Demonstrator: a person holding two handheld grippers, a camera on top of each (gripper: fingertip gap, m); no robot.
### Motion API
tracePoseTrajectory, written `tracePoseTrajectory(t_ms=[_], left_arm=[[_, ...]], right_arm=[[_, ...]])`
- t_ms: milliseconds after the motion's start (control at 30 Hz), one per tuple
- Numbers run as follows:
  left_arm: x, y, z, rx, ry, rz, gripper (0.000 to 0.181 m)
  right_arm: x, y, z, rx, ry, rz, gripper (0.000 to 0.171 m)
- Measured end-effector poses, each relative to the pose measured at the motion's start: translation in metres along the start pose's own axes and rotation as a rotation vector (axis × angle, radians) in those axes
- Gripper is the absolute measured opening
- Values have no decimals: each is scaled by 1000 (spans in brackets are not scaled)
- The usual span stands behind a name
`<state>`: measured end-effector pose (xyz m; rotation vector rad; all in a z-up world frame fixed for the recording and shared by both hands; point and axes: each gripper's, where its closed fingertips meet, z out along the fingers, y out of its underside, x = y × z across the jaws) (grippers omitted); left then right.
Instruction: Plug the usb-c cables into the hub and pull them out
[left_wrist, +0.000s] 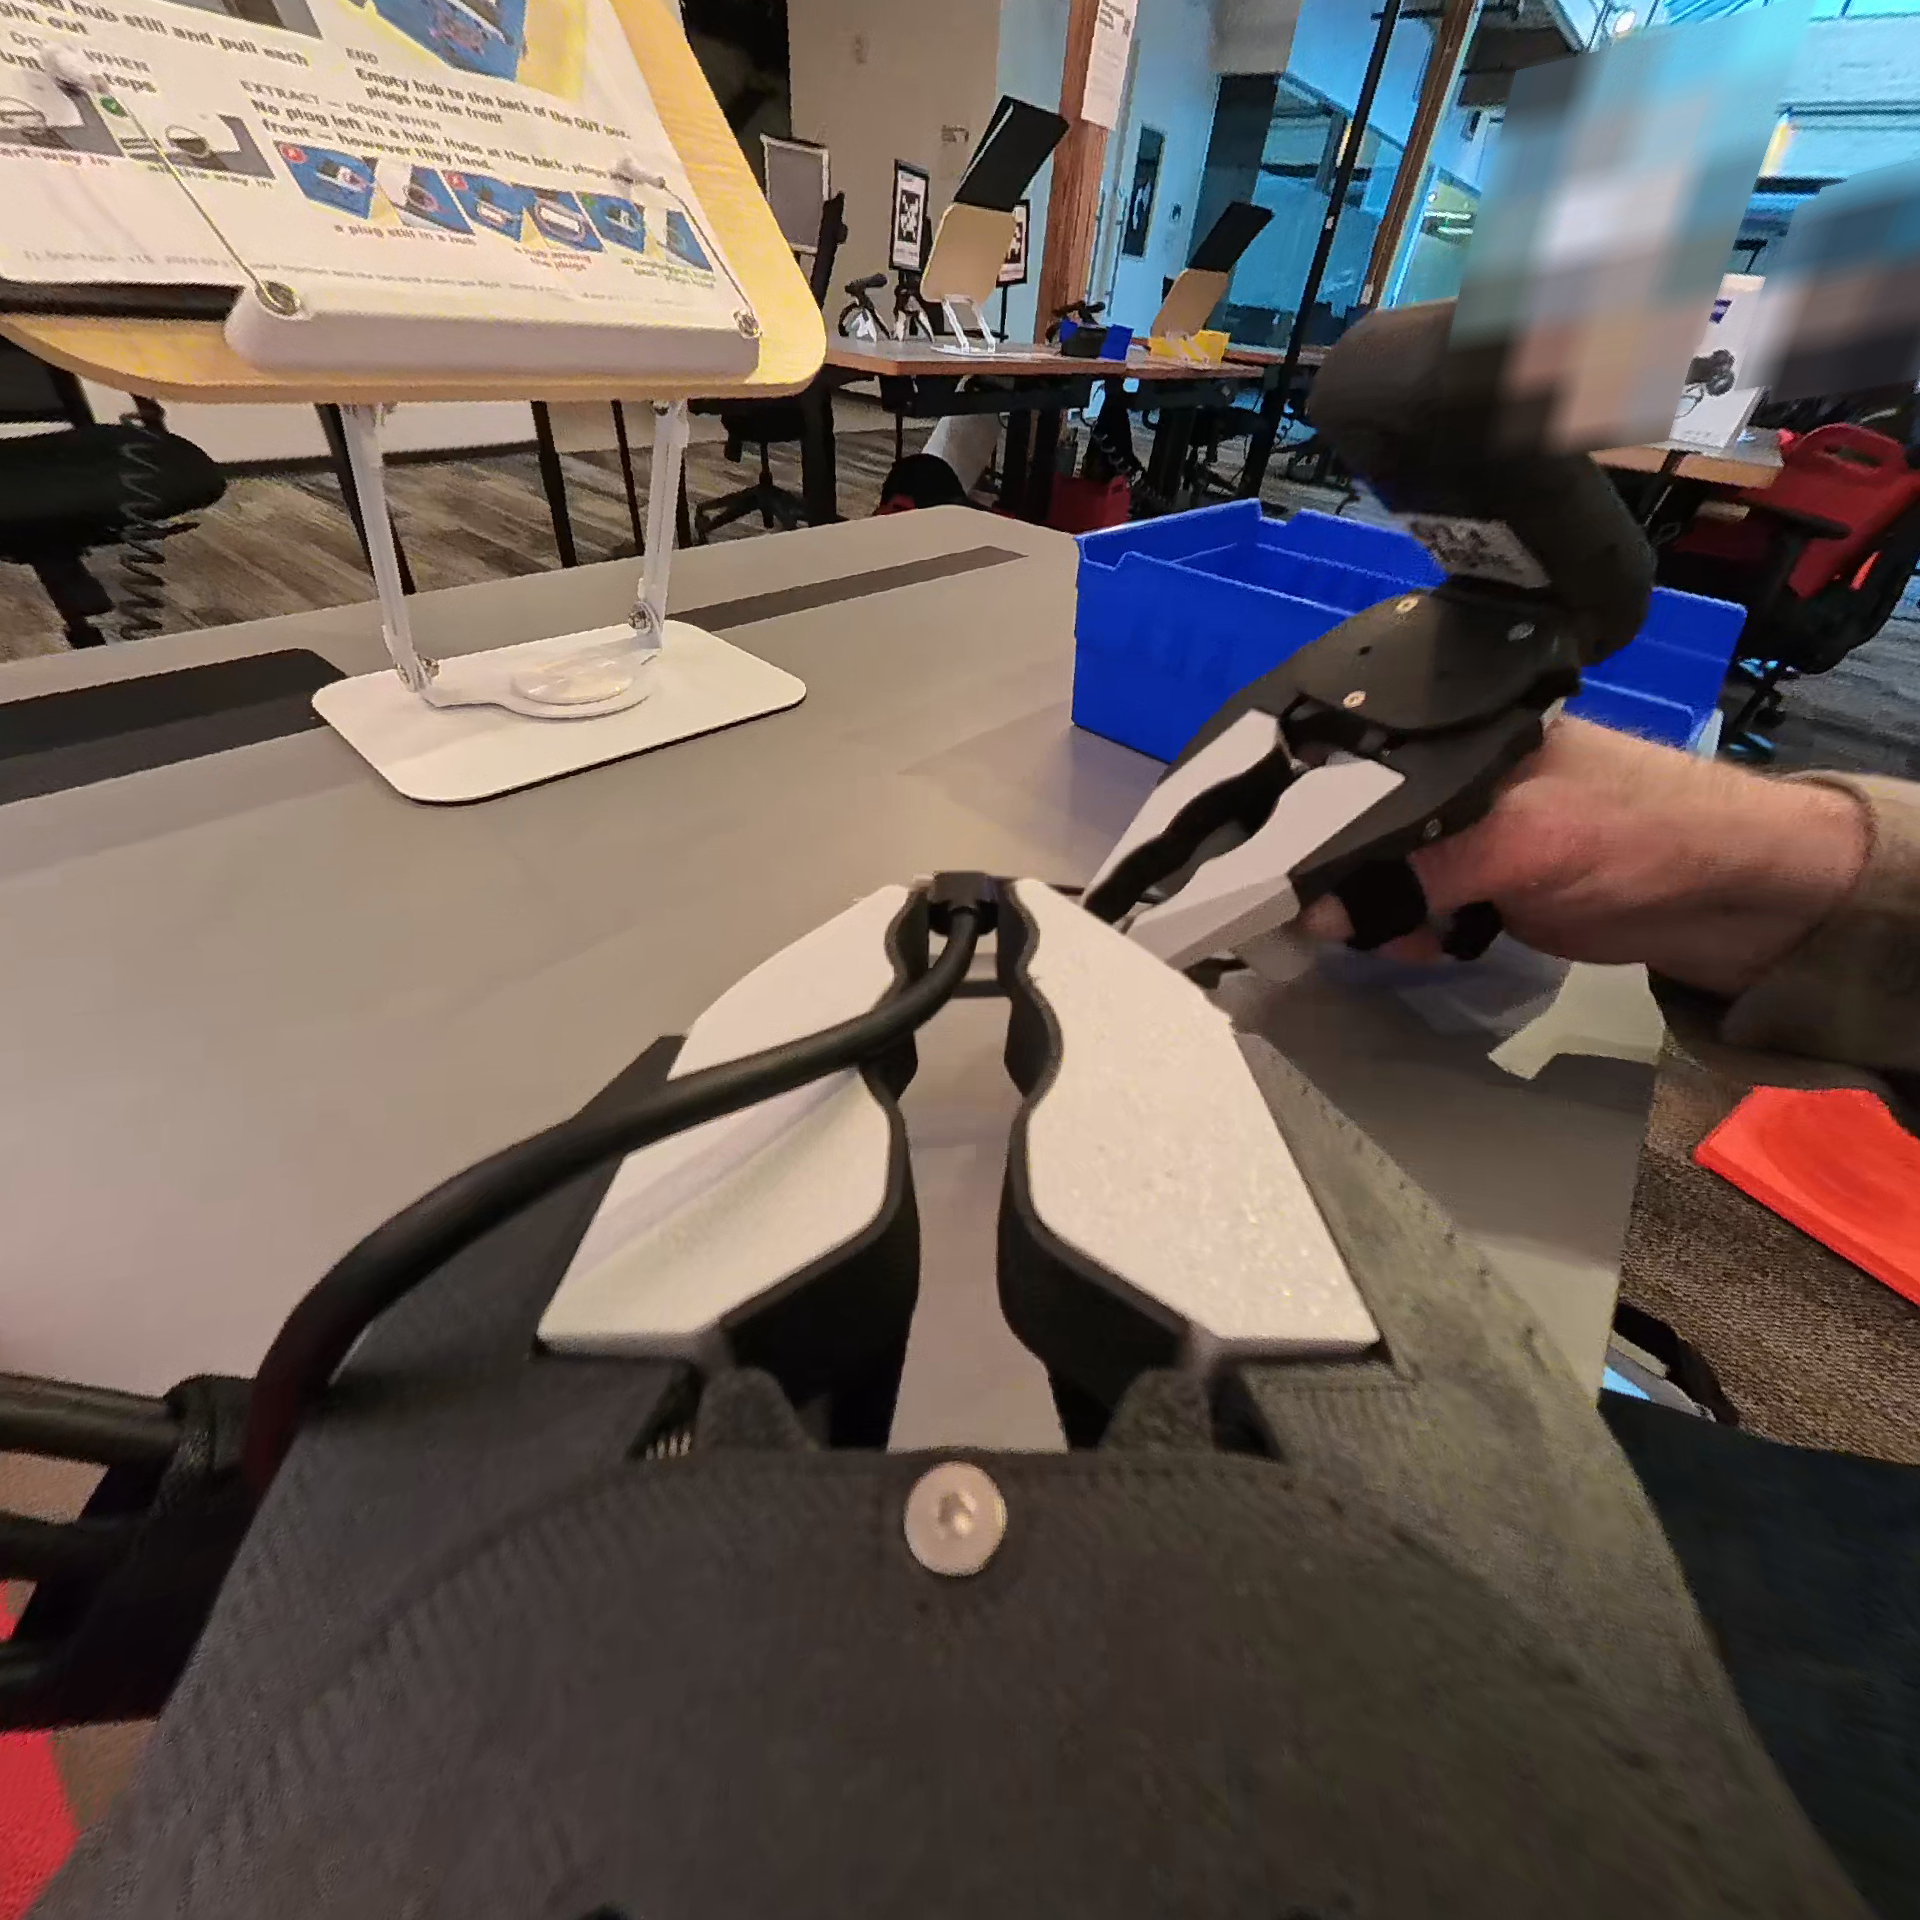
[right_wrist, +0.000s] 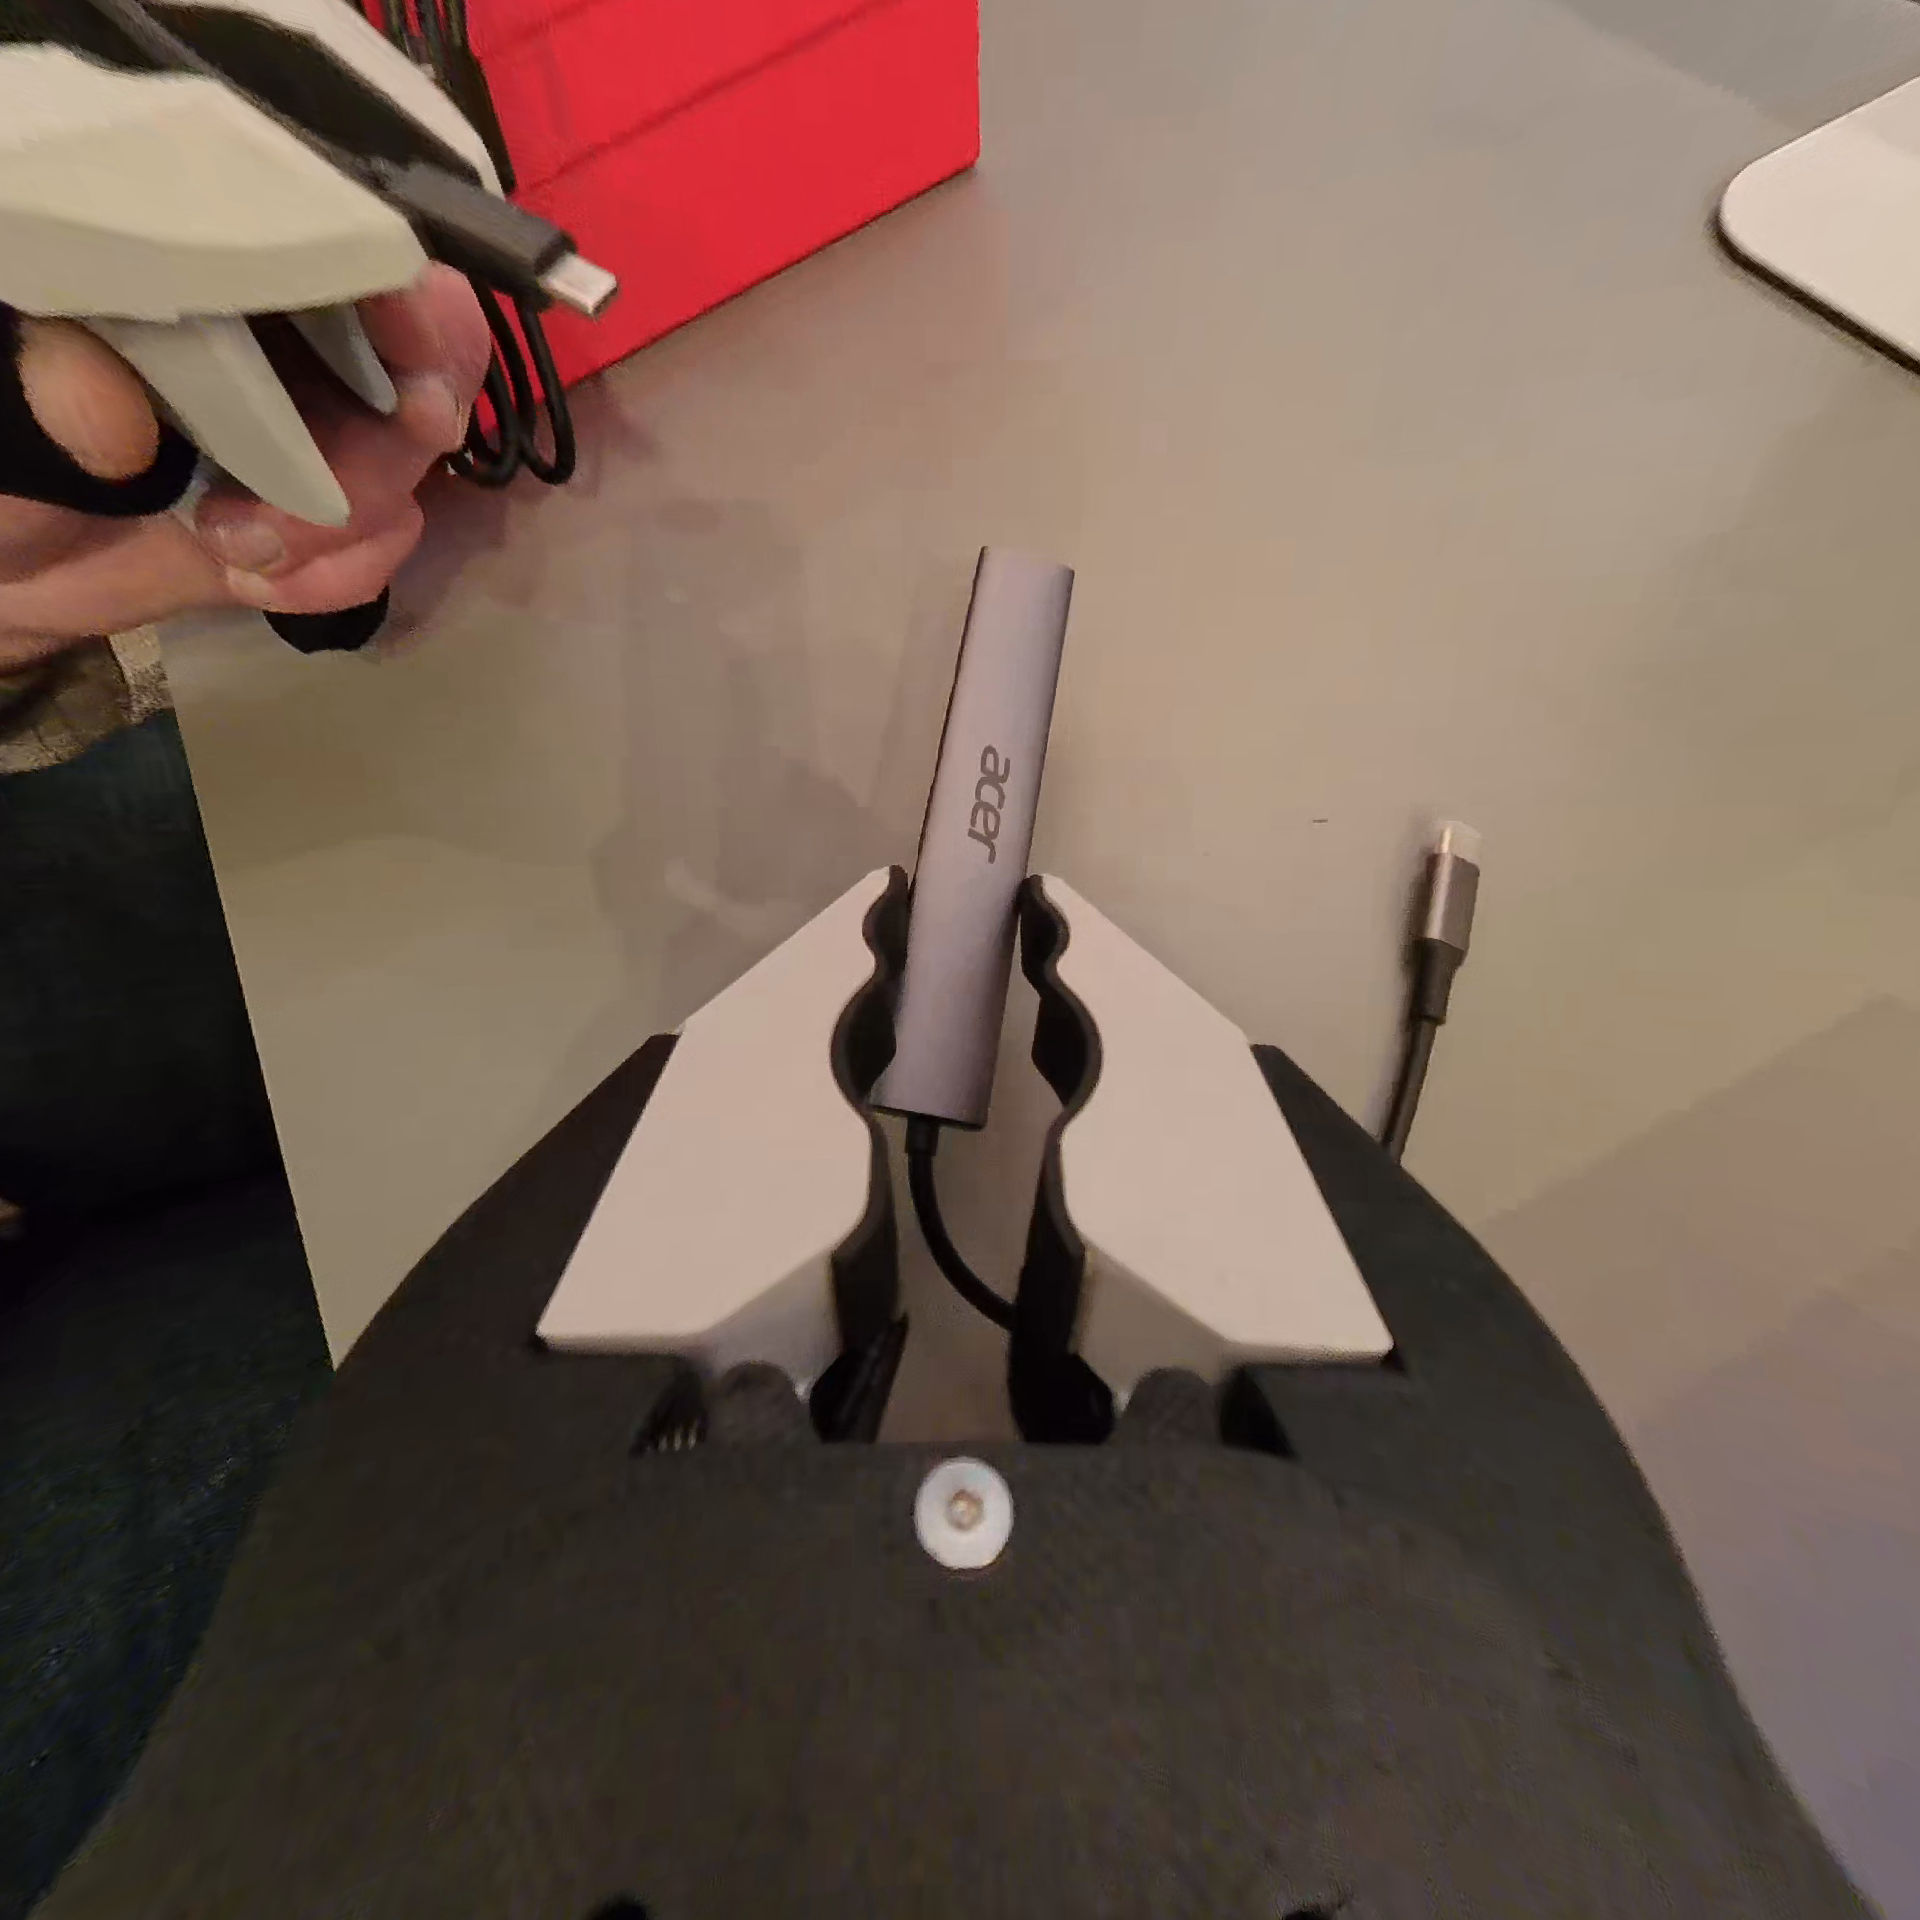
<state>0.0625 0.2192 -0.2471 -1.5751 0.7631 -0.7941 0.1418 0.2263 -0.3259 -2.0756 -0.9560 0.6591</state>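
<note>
The grey USB-C hub (right_wrist: 982, 862), pinched upright by the right gripper (right_wrist: 961, 904) above the table (right_wrist: 1351, 520), wants steadying (no wobble) while the left gripper (left_wrist: 961, 902), clamping the black cable's plug (right_wrist: 520, 249), aligns squarely.

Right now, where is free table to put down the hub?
Free: grey table beyond the hub, between the red box and white stand base. Crowded: by the left gripper with its USB-C cable, and by the grey plug.
</note>
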Motion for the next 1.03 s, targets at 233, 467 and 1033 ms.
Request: tracePoseTrajectory(t_ms=[233, 467, 1033], left_arm=[[1, 9, 7, -33, -31, 47, 12], [-1, 15, 13, -64, -103, 151, 12], [11, 23, 32, -114, -141, 364, 12]], right_arm=[[0, -14, -9, 51, -18, 38, 19], [-3, -26, -14, 68, -29, 49, 19], [-9, -37, -12, 53, -58, 60, 19]])
